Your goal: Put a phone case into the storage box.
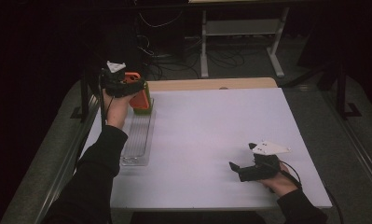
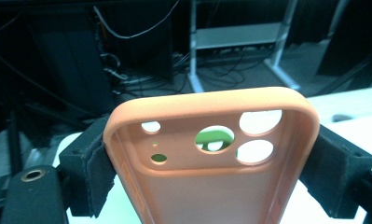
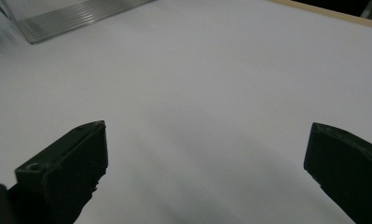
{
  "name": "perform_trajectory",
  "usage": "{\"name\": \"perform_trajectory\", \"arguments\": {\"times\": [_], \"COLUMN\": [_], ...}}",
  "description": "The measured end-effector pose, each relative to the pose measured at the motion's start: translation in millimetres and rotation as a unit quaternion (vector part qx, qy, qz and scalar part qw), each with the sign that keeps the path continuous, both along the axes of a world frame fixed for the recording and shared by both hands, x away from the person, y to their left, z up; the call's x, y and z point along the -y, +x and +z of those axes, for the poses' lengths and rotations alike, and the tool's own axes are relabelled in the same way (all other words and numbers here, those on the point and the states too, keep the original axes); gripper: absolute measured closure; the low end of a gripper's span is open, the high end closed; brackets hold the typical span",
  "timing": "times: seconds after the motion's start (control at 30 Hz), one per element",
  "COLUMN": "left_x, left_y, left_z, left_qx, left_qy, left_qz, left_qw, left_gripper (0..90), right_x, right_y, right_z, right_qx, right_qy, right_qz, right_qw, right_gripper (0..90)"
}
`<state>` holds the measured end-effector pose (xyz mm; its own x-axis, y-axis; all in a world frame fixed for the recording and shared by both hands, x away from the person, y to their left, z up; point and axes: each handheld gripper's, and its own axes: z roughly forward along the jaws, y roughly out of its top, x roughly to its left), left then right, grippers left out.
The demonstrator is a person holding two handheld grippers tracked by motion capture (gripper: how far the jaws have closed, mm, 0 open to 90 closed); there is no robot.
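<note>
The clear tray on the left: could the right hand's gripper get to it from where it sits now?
Probably yes: the right gripper has open, empty jaws, and bare table lies between it and the tray.

The phone case [image 1: 138,91] stands at the far end of the ridged tray [image 1: 138,140]; tray lies along the table's [image 1: 207,140] left edge.

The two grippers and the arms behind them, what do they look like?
Both the left gripper and the right gripper are black, each topped by a grey three-cornered plate. A black cable trails from the right one. The person wears dark long sleeves.
</note>
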<state>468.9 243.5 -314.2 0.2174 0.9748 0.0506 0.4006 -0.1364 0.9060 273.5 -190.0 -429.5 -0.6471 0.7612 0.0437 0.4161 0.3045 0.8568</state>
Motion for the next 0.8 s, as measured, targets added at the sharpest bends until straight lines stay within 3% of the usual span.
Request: {"name": "perform_trajectory", "arguments": {"times": [0.07, 0.3, 0.33, 0.43, 0.63, 0.7, 0.8], "left_x": [2.2, 8.4, 9.5, 8.4, 10.2, 10.3, 10.0], "left_y": [2.0, 8.4, 9.3, 10.4, 11.3, 12.0, 11.9], "left_z": [-6.0, -23.7, -26.4, -33.1, -44.2, -46.8, -50.7], "left_qx": [-0.003, -0.010, -0.010, -0.021, -0.020, -0.020, -0.025], "left_qy": [-0.006, 0.020, 0.014, 0.025, 0.034, 0.031, 0.030], "left_qz": [0.003, 0.016, 0.021, 0.026, 0.040, 0.044, 0.044], "left_qw": [1.0000, 0.9996, 0.9996, 0.9991, 0.9984, 0.9984, 0.9982], "left_gripper": [14.4, 14.2, 14.2, 14.1, 13.9, 13.9, 13.8], "right_x": [0.1, 1.1, 1.6, 2.4, 2.9, 2.4, 2.7], "right_y": [0.0, 0.2, 0.7, 0.2, 0.0, -1.0, 0.0], "right_z": [0.2, 1.2, 1.2, 1.5, 1.8, 2.1, 2.1], "right_qx": [0.001, 0.002, 0.006, 0.005, 0.004, -0.003, 0.005], "right_qy": [0.000, 0.002, 0.001, 0.004, 0.005, 0.006, 0.004], "right_qz": [0.001, -0.003, -0.003, -0.004, -0.007, -0.009, -0.007], "right_qw": [1.0000, 1.0000, 1.0000, 1.0000, 1.0000, 0.9999, 1.0000], "right_gripper": [0.0, 0.0, 0.0, 0.0, 0.0, 0.0, 0.0]}}
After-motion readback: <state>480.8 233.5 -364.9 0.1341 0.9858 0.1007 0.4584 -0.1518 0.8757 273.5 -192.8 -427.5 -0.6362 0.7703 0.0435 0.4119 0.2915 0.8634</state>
